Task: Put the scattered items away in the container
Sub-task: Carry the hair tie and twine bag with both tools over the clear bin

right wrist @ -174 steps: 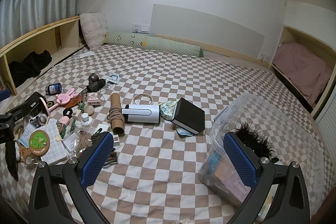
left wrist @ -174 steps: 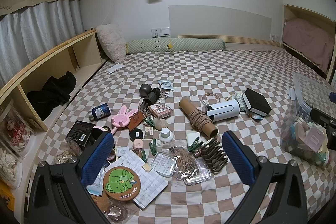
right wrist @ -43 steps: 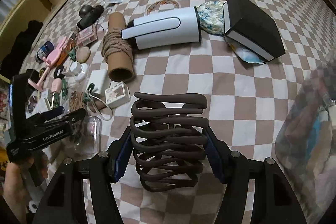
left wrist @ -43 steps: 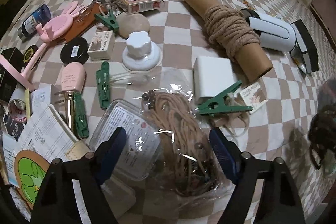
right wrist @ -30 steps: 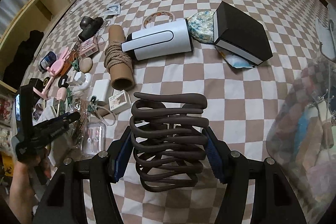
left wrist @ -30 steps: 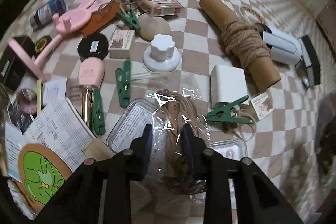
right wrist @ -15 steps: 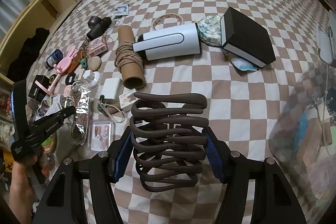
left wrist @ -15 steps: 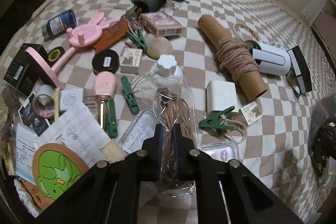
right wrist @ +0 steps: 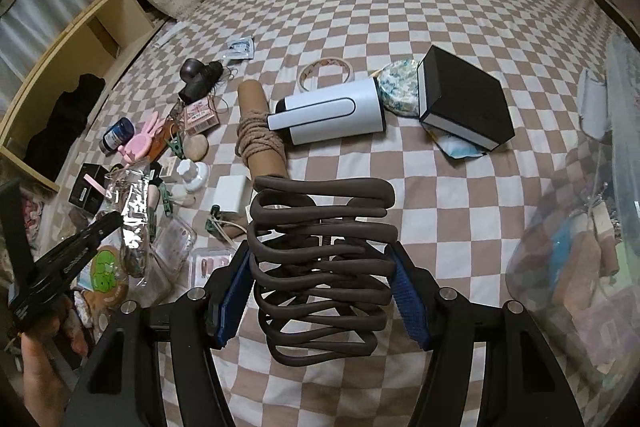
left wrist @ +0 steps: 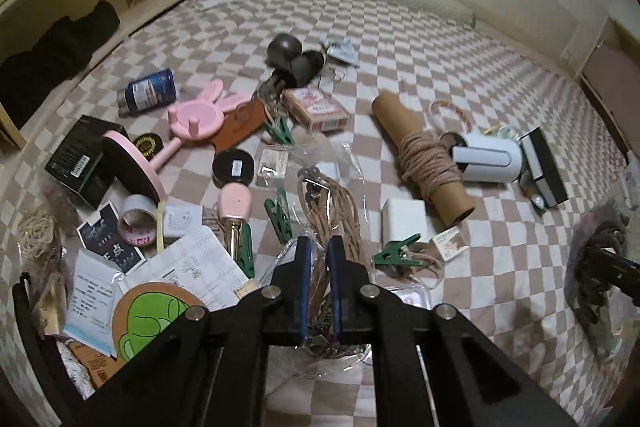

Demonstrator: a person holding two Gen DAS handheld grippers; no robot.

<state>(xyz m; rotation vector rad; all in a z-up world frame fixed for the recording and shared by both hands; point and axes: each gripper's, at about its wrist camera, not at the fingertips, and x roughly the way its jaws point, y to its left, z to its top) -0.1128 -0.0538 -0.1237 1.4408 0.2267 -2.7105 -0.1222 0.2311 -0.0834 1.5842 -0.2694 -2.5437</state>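
Bagged tan cords (left wrist: 332, 211) lifted, brown hangers (right wrist: 320, 267) gripped, clear container (right wrist: 580, 267) right

A wide bed (right wrist: 400, 39) with a brown-and-white checked cover carries a scatter of small things. Near the middle lies a cardboard tube (left wrist: 422, 163) wound with twine, touching a white cylindrical device (right wrist: 332, 117); a black box (right wrist: 464, 103) lies just beside that. Toward the wooden side shelf lie a pink rabbit-shaped holder (left wrist: 200, 115), a blue can (left wrist: 148, 91), a red card box (left wrist: 318, 109), green clips and papers. A clear plastic container (right wrist: 592, 267) sits on the opposite edge.
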